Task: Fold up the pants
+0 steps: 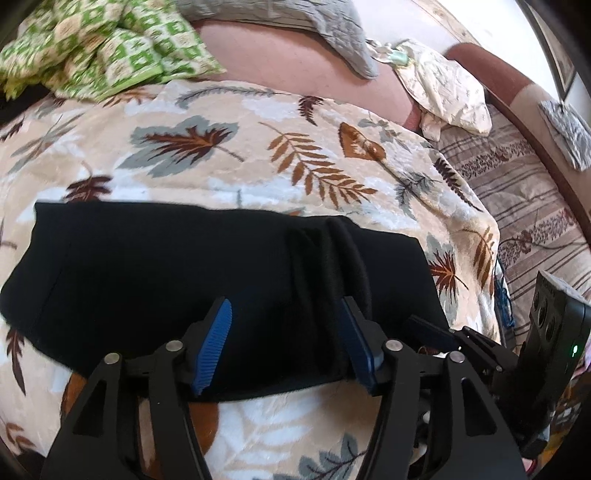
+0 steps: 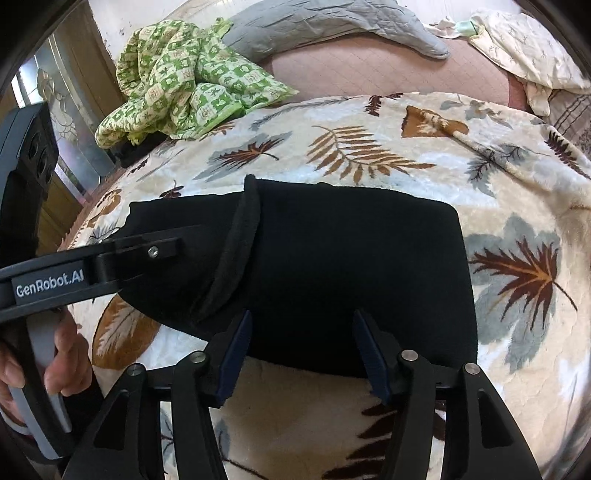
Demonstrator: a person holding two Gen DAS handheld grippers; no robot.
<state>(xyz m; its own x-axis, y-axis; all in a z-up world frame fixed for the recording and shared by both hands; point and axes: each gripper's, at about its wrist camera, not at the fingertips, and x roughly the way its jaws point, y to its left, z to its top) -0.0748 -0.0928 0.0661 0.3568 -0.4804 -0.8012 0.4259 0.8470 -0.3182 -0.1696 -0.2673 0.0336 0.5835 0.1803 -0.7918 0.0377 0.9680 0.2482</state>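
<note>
Black pants (image 1: 166, 280) lie folded into a flat block on a leaf-patterned blanket (image 1: 258, 155). They also show in the right wrist view (image 2: 351, 266). A raised fold ridge (image 1: 343, 266) runs across them, also seen in the right wrist view (image 2: 236, 251). My left gripper (image 1: 286, 314) is open, its blue pads over the near edge of the pants beside the ridge. My right gripper (image 2: 301, 328) is open over the near edge of the pants. The left gripper's arm (image 2: 110, 258) reaches over the pants' left end in the right wrist view.
A green checked cloth (image 2: 184, 81) lies crumpled at the far left of the bed. A grey quilted cover (image 2: 325, 26) and a cream cloth (image 1: 447, 88) lie at the back. A striped sheet (image 1: 517, 192) covers the right side.
</note>
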